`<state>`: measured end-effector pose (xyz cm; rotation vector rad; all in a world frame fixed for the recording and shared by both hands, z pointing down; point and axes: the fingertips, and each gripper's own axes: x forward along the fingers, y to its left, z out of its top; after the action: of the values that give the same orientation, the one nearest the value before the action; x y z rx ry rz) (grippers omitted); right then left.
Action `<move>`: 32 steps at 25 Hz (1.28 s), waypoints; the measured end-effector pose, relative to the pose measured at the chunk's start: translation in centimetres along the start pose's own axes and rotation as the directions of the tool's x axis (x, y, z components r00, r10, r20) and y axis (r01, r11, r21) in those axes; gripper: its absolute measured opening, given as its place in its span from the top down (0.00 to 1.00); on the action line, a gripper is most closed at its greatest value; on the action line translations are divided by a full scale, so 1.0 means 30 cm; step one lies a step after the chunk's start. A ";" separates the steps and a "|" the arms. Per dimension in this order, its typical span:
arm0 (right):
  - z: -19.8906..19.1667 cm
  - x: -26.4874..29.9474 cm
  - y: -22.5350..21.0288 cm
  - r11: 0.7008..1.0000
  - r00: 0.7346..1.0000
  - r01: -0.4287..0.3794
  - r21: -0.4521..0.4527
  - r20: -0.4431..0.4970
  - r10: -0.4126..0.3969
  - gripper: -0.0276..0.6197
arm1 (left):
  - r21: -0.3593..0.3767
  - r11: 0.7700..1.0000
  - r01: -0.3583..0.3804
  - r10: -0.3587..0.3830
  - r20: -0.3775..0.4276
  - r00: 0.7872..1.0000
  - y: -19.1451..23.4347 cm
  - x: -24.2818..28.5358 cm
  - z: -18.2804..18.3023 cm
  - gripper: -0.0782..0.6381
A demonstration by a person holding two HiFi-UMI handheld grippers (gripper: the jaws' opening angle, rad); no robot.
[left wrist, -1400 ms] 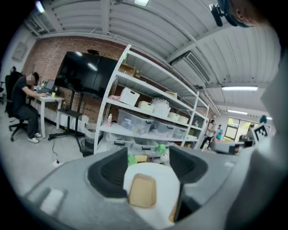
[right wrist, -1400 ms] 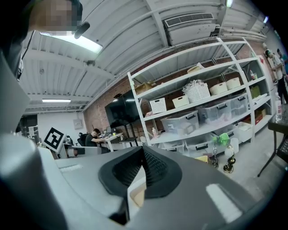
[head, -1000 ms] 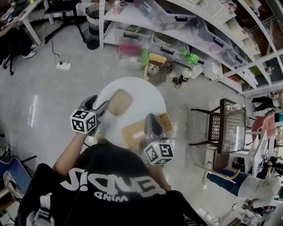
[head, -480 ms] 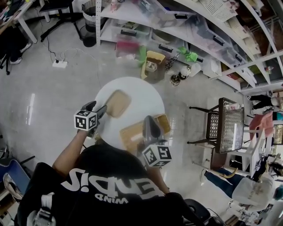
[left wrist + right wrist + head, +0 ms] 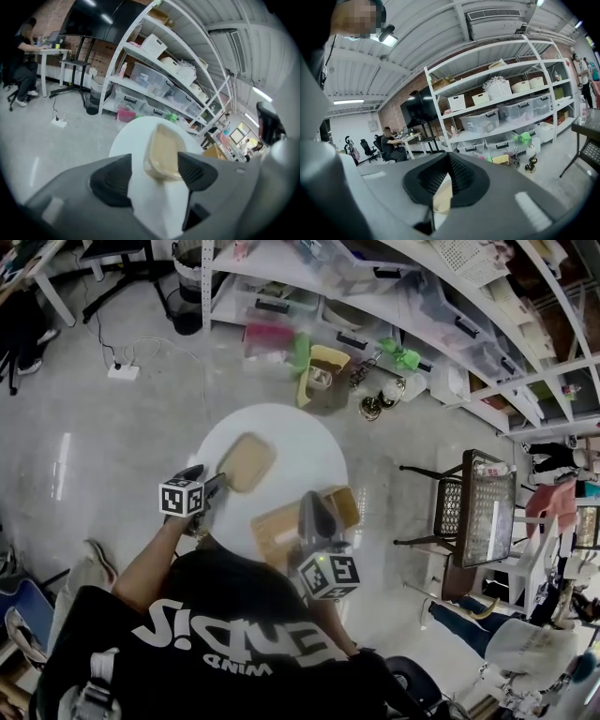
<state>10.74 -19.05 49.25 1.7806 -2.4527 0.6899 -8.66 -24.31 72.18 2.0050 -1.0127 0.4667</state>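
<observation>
Round white counter [image 5: 300, 442] now fills mid-frame in the left gripper view instead of shelving [image 5: 159, 70]: left claw [image 5: 154, 174] has pitched down, jaws apart, tan tray [image 5: 165, 152] on the counter just ahead between them, likely grab next; right claw [image 5: 449, 174] jaws together, empty.

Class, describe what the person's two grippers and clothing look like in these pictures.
Both the left gripper and the right gripper have grey moulded bodies, black ribbed pads and a white cube with black square markers. The person wears a black short-sleeved shirt with white lettering.
</observation>
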 end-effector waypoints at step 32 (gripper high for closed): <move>-0.045 0.034 -0.016 1.000 0.999 0.005 0.011 -0.044 -0.004 0.96 | 0.020 0.999 0.038 -0.037 -0.067 0.997 0.006 0.087 -0.051 0.59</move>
<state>10.52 -19.58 50.90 1.7549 -2.4209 0.7361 -7.16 -24.42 74.82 2.0105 -0.9312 0.5230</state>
